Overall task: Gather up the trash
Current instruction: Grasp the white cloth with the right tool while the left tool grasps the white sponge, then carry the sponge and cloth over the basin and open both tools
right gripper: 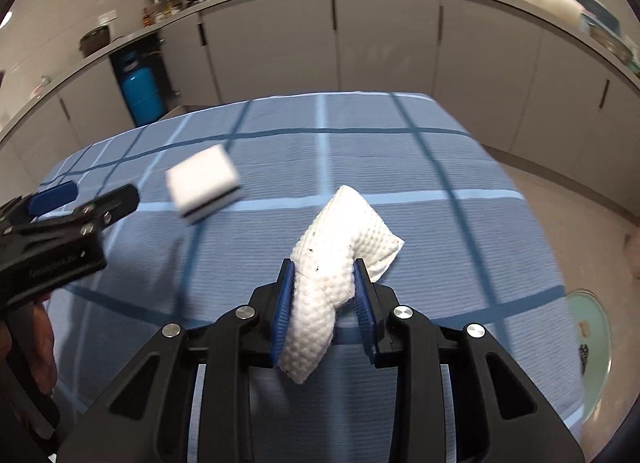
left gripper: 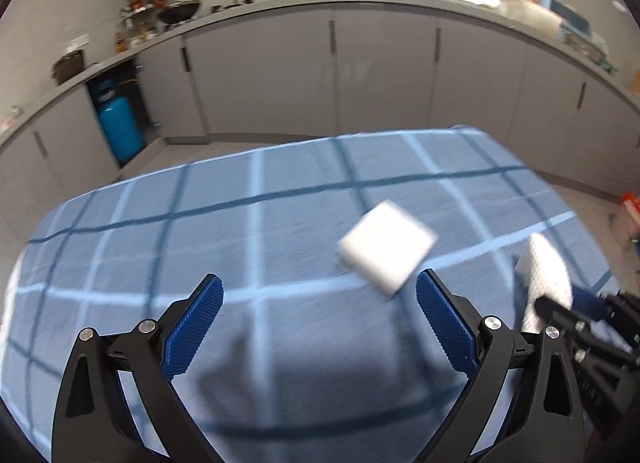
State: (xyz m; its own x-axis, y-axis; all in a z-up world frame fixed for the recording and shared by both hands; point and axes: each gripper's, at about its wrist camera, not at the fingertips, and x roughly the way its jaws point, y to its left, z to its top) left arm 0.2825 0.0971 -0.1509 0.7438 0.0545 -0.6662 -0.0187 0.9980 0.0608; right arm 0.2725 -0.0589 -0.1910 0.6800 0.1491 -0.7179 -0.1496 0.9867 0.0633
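Note:
A white block with a dark underside (left gripper: pixel 386 247) lies on the blue checked tablecloth (left gripper: pixel 256 223); it also shows in the right wrist view (right gripper: pixel 204 183). My left gripper (left gripper: pixel 320 303) is open and empty above the cloth, with the block just ahead of its right finger. It shows at the left of the right wrist view (right gripper: pixel 84 199). My right gripper (right gripper: pixel 323 277) is shut on a crumpled white paper towel (right gripper: pixel 336 263) and holds it above the table. The towel also shows in the left wrist view (left gripper: pixel 546 275).
A glass bowl (right gripper: pixel 596 339) sits low at the right, beside the table. Grey kitchen cabinets (left gripper: pixel 380 71) and a cluttered counter run behind the table. A blue gas cylinder (left gripper: pixel 120 127) stands at the back left.

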